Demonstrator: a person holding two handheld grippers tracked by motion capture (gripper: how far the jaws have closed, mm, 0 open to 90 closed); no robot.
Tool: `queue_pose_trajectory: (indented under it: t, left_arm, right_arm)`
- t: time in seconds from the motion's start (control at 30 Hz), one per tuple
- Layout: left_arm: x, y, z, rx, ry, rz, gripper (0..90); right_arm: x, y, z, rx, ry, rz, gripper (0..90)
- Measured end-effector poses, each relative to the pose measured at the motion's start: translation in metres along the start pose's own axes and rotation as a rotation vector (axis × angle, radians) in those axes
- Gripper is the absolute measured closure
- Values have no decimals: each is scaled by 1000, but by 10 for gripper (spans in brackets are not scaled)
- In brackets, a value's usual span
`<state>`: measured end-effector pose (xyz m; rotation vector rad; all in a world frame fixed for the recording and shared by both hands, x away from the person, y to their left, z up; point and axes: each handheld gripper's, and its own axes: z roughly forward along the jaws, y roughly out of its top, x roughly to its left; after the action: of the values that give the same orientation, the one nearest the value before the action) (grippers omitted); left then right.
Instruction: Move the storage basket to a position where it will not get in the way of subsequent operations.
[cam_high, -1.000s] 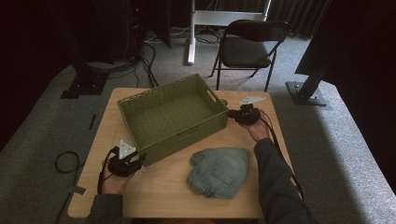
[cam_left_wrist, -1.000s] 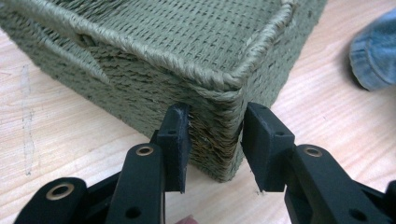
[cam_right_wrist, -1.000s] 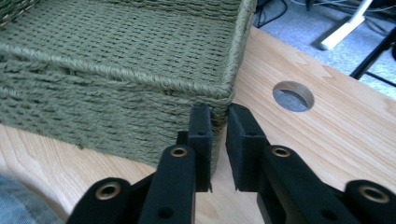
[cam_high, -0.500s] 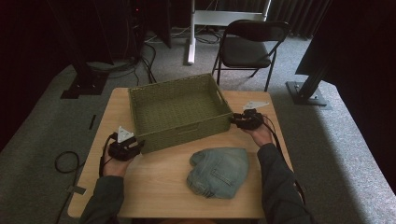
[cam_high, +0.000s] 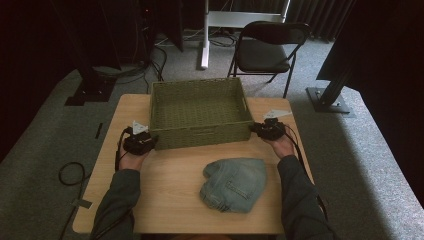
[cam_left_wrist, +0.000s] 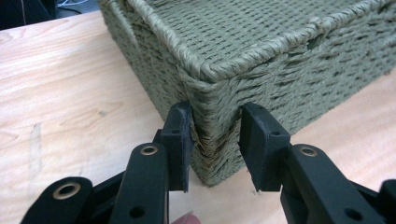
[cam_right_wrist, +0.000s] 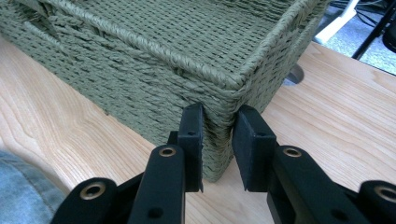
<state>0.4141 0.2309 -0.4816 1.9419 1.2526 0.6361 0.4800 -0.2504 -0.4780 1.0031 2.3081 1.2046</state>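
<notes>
A green woven basket (cam_high: 200, 135) sits empty at the back of the wooden table (cam_high: 170, 190), square to its edges. My left gripper (cam_high: 152, 141) grips the basket's near-left corner (cam_left_wrist: 215, 130). Its jaws have just been closing, and both pads press the weave. My right gripper (cam_high: 255, 129) holds the near-right corner (cam_right_wrist: 217, 135) the same way. Its jaws have also just been closing on the wall (cam_right_wrist: 140, 79). Folded blue jeans (cam_high: 234, 184) lie in front of the basket, apart from both grippers.
A black folding chair (cam_high: 265, 50) stands behind the table on grey carpet. Cables trail off the table's left side (cam_high: 70, 172). An edge of the jeans (cam_right_wrist: 18, 191) shows at the lower left of the right gripper view. Bare wood lies left of the jeans.
The basket has swung from skewed to square with the table. My left gripper moved away from the person with its corner. The right gripper stayed nearly in place.
</notes>
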Motion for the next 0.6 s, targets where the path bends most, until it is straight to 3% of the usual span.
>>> queue_pose_trajectory:
  t: [0.3,0.6]
  left_arm:
    - [0,25,28,24,-14,4,648]
    - [2,49,51,60,10,22,646]
  right_arm:
    - [-15,-4,-5,-6,-43,50,740]
    - [-22,-5,-6,-13,-71,79,741]
